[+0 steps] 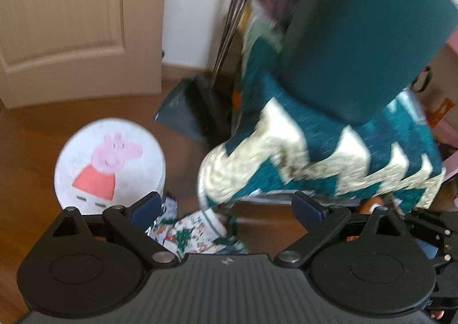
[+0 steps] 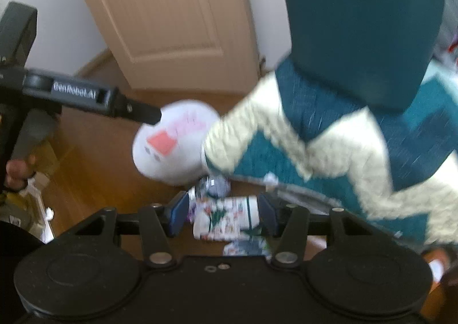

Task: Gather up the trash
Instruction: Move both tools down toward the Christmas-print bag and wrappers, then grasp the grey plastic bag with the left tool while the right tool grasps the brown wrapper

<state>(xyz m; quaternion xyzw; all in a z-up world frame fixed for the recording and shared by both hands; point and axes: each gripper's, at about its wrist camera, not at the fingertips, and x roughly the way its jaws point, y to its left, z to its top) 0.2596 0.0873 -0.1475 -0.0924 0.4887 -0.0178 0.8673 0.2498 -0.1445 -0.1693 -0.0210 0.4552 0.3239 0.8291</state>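
1. Left wrist view only: dark dustpan point(image 1: 186, 106) behind the round white pig-print bin point(image 1: 110, 164).
2. Left gripper point(image 1: 226, 206) spread wide, empty.
3. Right gripper point(image 2: 224, 214) parted around, not touching, one crumpled printed wrapping paper point(image 2: 226, 219) beside the bin.

Warm brown wood floor point(image 1: 34, 135), kinda glossy. Beige panelled door point(image 1: 65, 23) standing next to a plain white wall point(image 1: 194, 3) with a light skirting board along the bottom. A teal chair point(image 1: 366, 32) with a teal-and-cream zigzag cushion point(image 1: 323, 152) takes up the right side. Dark dustpan point(image 1: 183, 106) leans in the corner. Soft daylight, whole thing's a bit blurry.
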